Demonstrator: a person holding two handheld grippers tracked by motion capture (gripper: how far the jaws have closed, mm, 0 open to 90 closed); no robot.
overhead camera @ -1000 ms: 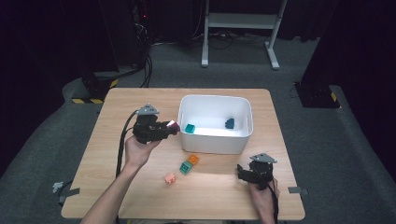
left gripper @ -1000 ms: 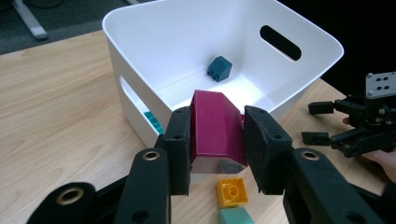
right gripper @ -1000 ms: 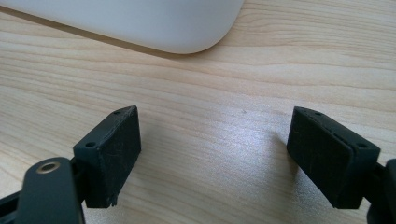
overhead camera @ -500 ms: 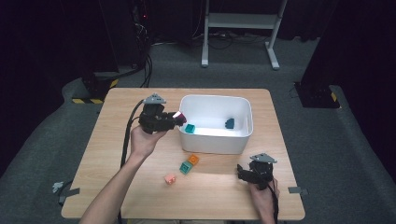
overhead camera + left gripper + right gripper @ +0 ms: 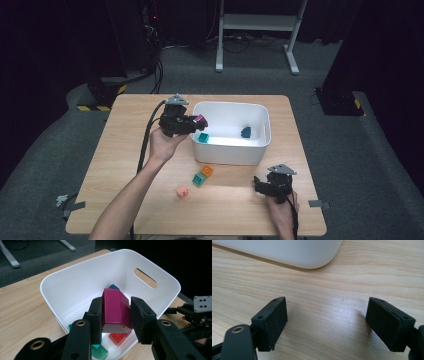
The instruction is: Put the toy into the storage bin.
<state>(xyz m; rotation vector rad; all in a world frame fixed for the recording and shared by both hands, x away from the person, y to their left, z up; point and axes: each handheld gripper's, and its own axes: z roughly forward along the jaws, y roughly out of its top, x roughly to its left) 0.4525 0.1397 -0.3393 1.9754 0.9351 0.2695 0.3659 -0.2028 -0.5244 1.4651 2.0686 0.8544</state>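
Left gripper [image 5: 116, 315]: your jaws are clamped on the magenta block [image 5: 115, 310], holding it at centre frame of the left gripper view, over the near rim of the white bin [image 5: 172, 282].
Right gripper [image 5: 325, 325]: jaws stand wide apart with nothing between them, low over bare bench [image 5: 324, 285], lower right of the high view.
Risk, early drop: the block hangs close above the near wall; let go here and it may clip the rim and tumble back onto the bench. Carry it further in first.
Risk, grip: the block sits tilted between the pads, so a jolt could twist it loose.
Risk, bounce: a red block [image 5: 120, 337] and a teal block [image 5: 100, 352] lie right below; a drop from height could skip off them.
Around: orange block [image 5: 207, 170], green block [image 5: 199, 179] and peach block [image 5: 182, 191] wait on the bench, lower centre of the high view, just in front of the bin.
In the way: nothing stands between block and bin floor; only the bin's near wall.
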